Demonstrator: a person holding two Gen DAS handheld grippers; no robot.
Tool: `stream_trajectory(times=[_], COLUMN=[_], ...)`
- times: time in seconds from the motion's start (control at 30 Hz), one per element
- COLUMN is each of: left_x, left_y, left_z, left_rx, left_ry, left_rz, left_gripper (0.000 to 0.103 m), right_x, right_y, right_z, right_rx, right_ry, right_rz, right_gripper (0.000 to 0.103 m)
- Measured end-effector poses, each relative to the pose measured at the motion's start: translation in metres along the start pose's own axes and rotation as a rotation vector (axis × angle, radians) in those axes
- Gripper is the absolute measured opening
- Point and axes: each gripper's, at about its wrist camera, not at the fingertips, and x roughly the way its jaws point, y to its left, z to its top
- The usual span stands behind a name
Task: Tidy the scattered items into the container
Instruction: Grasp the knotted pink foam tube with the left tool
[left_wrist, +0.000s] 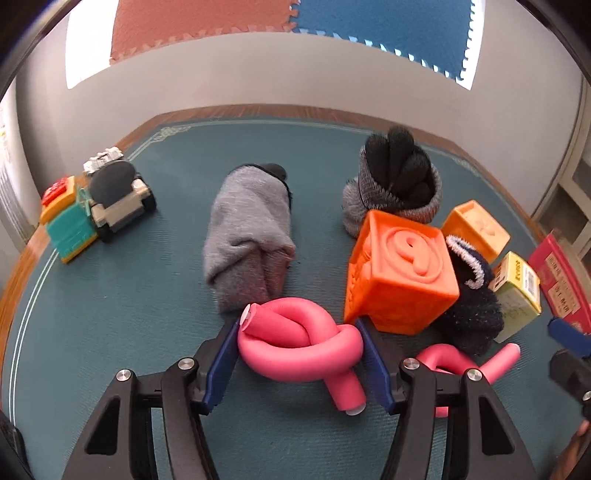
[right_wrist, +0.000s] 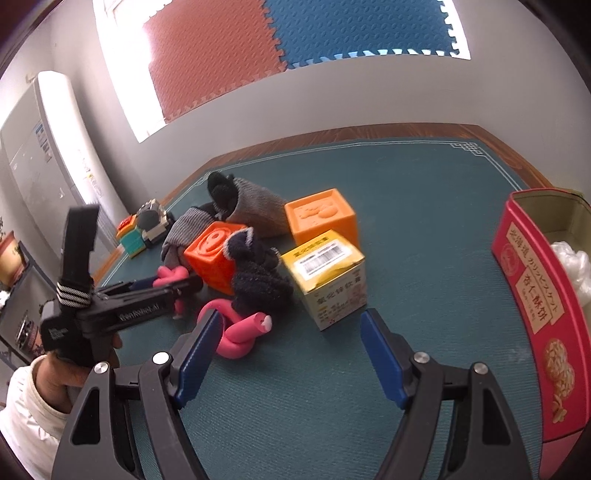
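the left gripper (left_wrist: 299, 354) is straddling the knotted pink foam roller (left_wrist: 301, 341), its blue pads sitting just beside the knot on either side, jaws spread about as wide as the knot and not visibly pressing it yet. the foam is looking light and squashy, so closing across the thick knotted middle is probably the safest hold, since the loose tail may bend and slip. the right gripper (right_wrist: 288, 354) is hanging wide and holding nothing, over bare mat toward the near edge of the worktop (right_wrist: 424, 206). just beyond it a second pink foam roller (right_wrist: 240, 334) is lying against a dark fuzzy sock (right_wrist: 258, 280), which is leaning on the orange cube (right_wrist: 212, 254) and the yellow carton (right_wrist: 328, 277). a grey rolled sock (left_wrist: 247, 236) is lying mid-worktop, and a toy car (left_wrist: 118, 195) is sitting at the far left edge. the red biscuit tin (right_wrist: 535, 306) is standing open at the right edge, something white already inside.
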Motion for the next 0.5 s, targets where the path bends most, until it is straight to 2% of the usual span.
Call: stream_trajectory(times=[0.13, 0.3, 0.5], left_x=[-0.024, -0.036, -0.047], left_y=[0.001, -0.001, 0.003], left_z=[-0.004, -0.011, -0.015], left_rx=[-0.006, 0.007, 0.019], left_ry=[-0.052, -0.066, -0.095], left_rz=[-0.017, -0.041, -0.033], left_gripper=[0.064, 0.064, 0.064], right_x=[0.006, 0.016, 0.033], right_y=[0.006, 0.014, 0.033], right_z=[-0.004, -0.005, -0.003], right_rx=[-0.021, -0.02, -0.039], right_ry=[0.018, 0.058, 0.109], right_rz=[0.005, 0.026, 0.037], right_gripper=[0.08, 0.08, 0.08])
